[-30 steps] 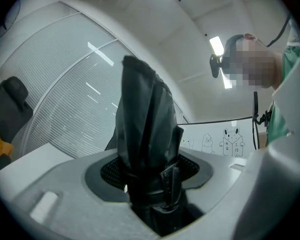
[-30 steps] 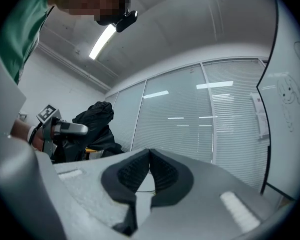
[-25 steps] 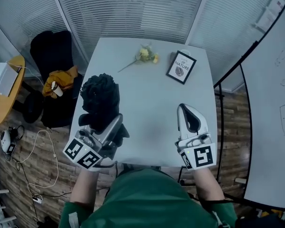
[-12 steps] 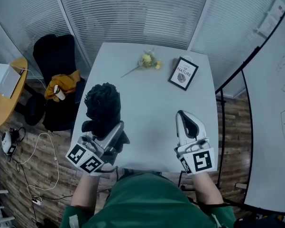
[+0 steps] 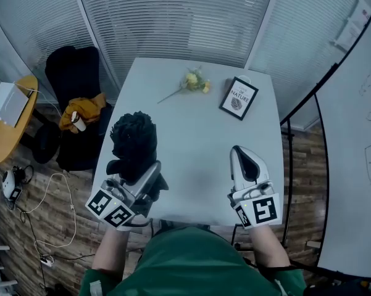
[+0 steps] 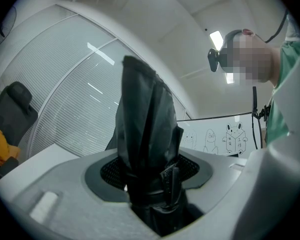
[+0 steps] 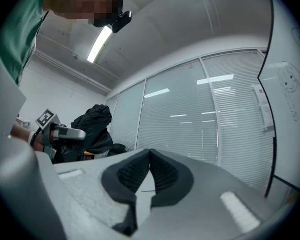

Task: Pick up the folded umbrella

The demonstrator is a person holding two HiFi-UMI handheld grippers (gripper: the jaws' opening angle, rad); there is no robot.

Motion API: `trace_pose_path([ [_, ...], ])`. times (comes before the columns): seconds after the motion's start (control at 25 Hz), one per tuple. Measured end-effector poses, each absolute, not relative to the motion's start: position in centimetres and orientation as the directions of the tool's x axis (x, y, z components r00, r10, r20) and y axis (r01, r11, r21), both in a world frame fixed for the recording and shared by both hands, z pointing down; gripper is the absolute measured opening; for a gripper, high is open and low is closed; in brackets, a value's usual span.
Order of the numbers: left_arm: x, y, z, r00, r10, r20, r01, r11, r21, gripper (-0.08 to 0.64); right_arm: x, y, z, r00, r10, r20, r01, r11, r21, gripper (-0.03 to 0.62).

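Left gripper view: left hand-held gripper (image 6: 150, 179) clamped on the folded umbrella (image 6: 147, 119) near its strap, over the desk's (image 5: 197, 134) left edge, right hand-held gripper (image 7: 149, 176) closed and empty; risk is the top-heavy, soft fabric sliding out.

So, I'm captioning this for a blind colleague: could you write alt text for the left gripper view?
A black folded fabric umbrella stands clamped in the jaws of the left gripper, its strap wrapped low around it. Behind are a blind-covered glass wall and a whiteboard with cartoon drawings.
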State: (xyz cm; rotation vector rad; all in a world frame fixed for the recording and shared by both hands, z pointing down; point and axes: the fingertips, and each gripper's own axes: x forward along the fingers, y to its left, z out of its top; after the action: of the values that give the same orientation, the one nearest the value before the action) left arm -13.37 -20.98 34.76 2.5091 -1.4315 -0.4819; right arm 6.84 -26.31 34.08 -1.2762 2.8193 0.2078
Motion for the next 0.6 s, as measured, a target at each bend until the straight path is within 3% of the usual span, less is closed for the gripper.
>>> trace_pose_path([
  [0.6, -13.32, -20.46, 34.63, 0.478, -0.863, -0.165, -0.801, -0.505, 0.322, 0.262, 6.63, -26.19, 34.04, -0.665, -0.742, -0.087, -0.747, 0.660, 0.082, 0.003],
])
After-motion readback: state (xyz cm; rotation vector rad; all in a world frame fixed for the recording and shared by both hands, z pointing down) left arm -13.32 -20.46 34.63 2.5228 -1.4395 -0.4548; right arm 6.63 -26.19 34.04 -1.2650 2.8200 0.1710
